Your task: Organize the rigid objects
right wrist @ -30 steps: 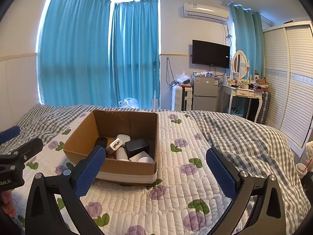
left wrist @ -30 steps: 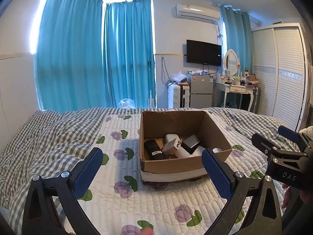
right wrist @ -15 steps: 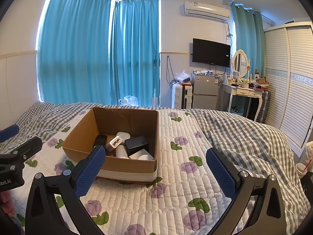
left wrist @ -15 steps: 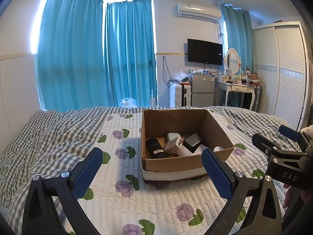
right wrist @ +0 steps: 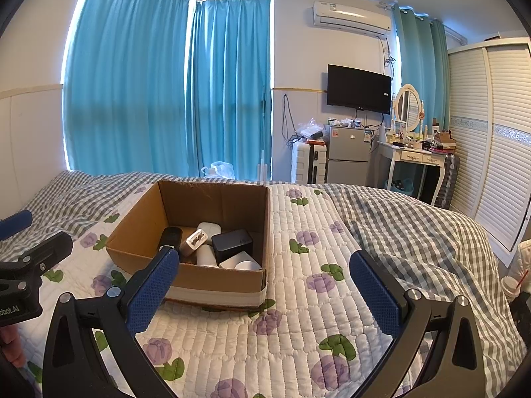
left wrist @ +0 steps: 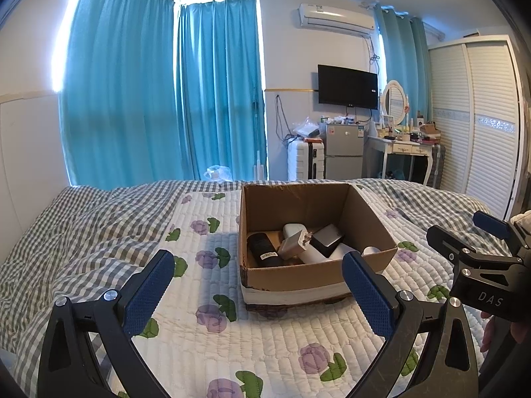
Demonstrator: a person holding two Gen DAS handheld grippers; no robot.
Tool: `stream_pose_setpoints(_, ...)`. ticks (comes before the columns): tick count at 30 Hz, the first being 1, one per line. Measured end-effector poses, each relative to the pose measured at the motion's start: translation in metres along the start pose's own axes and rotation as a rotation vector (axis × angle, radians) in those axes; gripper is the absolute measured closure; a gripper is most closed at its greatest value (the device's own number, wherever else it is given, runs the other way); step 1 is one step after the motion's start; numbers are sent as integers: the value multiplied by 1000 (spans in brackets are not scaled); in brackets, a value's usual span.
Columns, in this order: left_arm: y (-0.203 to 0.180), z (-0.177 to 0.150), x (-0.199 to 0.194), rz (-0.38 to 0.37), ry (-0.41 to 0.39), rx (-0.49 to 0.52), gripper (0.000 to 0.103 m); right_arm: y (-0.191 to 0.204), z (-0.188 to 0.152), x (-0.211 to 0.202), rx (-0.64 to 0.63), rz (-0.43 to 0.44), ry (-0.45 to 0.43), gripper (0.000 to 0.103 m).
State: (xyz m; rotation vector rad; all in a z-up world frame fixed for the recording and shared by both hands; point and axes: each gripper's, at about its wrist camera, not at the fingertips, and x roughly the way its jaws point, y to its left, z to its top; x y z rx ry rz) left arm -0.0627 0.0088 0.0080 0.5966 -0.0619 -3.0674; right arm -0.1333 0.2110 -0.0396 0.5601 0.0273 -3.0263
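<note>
Bedding: white floral quilted bedspread (left wrist: pixel 232 338) carrying open brown cardboard box (left wrist: pixel 308 275). Turquoise curtains (right wrist: pixel 172 93) hang beyond box. Left gripper (left wrist: pixel 257 293) and right gripper (right wrist: pixel 265 293) fingers spread apart, empty.

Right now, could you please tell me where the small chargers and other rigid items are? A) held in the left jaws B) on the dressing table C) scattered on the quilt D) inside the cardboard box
D: the white charger and black adapter lie inside the cardboard box on the quilt.
</note>
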Motion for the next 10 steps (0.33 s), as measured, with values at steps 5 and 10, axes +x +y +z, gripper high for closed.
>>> stream_pose_setpoints(5,0,0,0,0,0,1,0,0,0,0,-2,-1,-1,0)
stream_pose_setpoints(10,2,-1,-1,-3,-4,-9,0,0,0,0,-1,0,0,0)
